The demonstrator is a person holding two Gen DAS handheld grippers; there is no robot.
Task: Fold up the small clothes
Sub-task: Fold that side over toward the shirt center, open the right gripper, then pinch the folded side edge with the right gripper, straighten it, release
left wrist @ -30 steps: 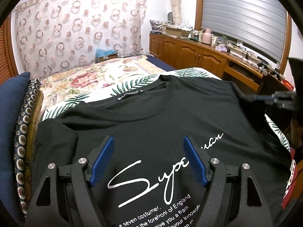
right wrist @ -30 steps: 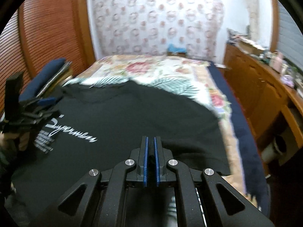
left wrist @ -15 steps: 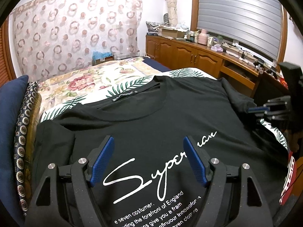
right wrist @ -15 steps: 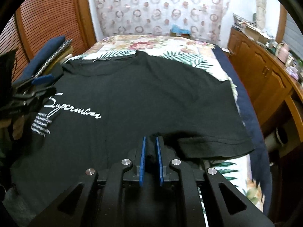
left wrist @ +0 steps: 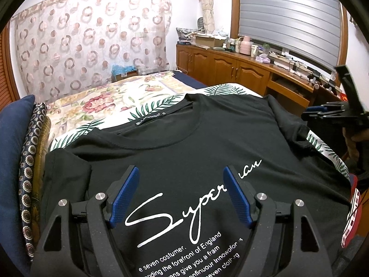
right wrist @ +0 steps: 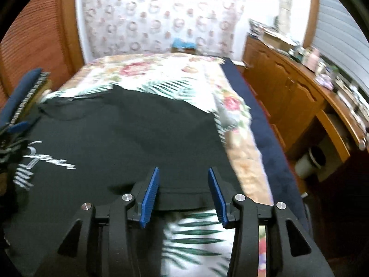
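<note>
Black cotton T-shirt with white script print (left wrist: 184, 152) lies flat, face up, on leaf-print bedspread (left wrist: 159, 106). Left gripper (left wrist: 181, 198) spread wide above print, empty. Right gripper (right wrist: 183, 191) jaws opening over sleeve hem, pads clear of cloth.

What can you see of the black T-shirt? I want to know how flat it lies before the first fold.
The black T-shirt lies front up, spread mostly flat on the leaf-print bed cover. It looks like soft knit, with a round ribbed neckline, an inner neck label, white script lettering and small print below. One sleeve lies flat beside the pillows; the other ripples at the bed's edge. The left gripper is open above the chest; the right gripper is opening over that sleeve's hem, not pinching it.
</note>
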